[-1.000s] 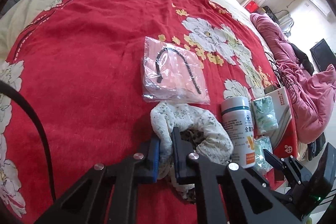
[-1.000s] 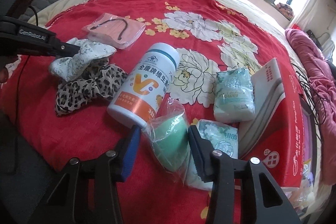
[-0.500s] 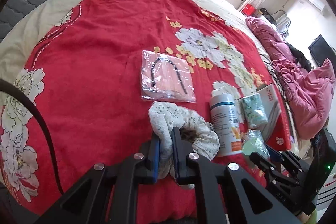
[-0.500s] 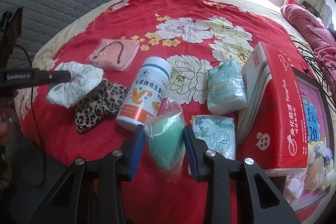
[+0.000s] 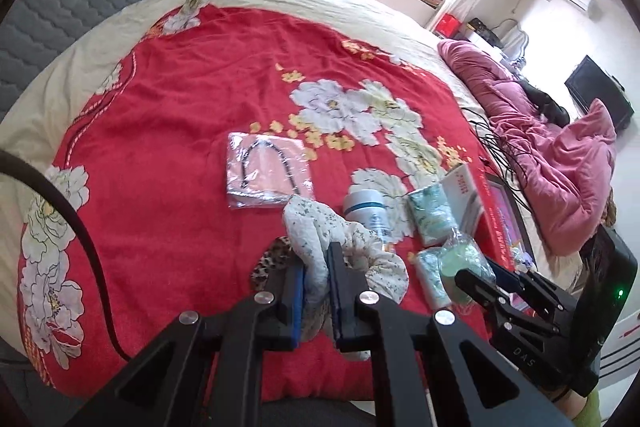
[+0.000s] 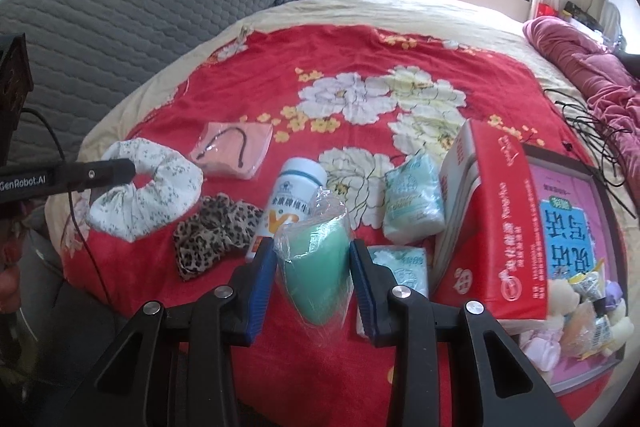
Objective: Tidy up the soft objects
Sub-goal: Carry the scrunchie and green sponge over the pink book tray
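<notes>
in the left wrist view the left claw (image 5: 316,291) sits at the lower middle of the frame, its jaws nearly together and pinching a fold of the white floral scrunchie (image 5: 340,247), which bunches up above the pads and looks lifted clear of the red bedspread (image 5: 180,131). a leopard scrunchie (image 5: 268,263) peeks out just left of the claw, a pink bagged item (image 5: 268,175) lies further up, and the right claw (image 5: 496,279) shows at lower right with its green load. in the right wrist view the right claw (image 6: 312,267) fills the lower middle, its pads pressed against the sides of a green sponge in a clear bag (image 6: 320,267), having just closed in on it. behind it lie a white bottle (image 6: 296,195), two tissue packs (image 6: 414,203) and a red box (image 6: 496,227) at right. the step in hand looks like picking up the soft things, one in each claw. next, i judge, each must be carried to a common spot, away from the hard bottle and box, without the slippery bag sliding out.
</notes>
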Tool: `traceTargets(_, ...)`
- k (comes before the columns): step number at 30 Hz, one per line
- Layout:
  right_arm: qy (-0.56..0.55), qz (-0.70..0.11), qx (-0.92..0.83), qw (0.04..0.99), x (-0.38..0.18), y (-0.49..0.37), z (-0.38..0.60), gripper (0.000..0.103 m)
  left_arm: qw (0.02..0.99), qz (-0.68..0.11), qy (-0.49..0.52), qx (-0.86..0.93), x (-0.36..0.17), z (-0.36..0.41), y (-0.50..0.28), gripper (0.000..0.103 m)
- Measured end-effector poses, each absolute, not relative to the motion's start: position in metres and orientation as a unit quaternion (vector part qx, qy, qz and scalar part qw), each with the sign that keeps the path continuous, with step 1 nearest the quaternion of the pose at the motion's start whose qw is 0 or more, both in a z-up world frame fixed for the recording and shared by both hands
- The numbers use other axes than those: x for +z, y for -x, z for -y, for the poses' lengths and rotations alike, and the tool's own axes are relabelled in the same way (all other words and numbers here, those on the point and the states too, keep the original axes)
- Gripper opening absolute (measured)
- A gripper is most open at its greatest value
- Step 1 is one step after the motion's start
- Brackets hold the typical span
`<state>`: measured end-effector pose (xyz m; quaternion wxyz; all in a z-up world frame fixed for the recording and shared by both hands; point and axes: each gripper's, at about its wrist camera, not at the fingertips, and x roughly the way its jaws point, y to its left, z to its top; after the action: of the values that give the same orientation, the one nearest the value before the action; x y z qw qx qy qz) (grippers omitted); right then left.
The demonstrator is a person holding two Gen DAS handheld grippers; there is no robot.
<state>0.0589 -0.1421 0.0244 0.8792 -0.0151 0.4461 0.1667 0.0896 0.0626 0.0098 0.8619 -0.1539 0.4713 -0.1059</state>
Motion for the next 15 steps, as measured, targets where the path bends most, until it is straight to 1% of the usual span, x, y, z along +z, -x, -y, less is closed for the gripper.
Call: traceTargets(15,-0.008,-0.401,0.161,0.902,0.072,-0.035,0.166,0.039,0.876,-0.454,0.104,-0.126,0.053,-0.025,-0.063,0.011)
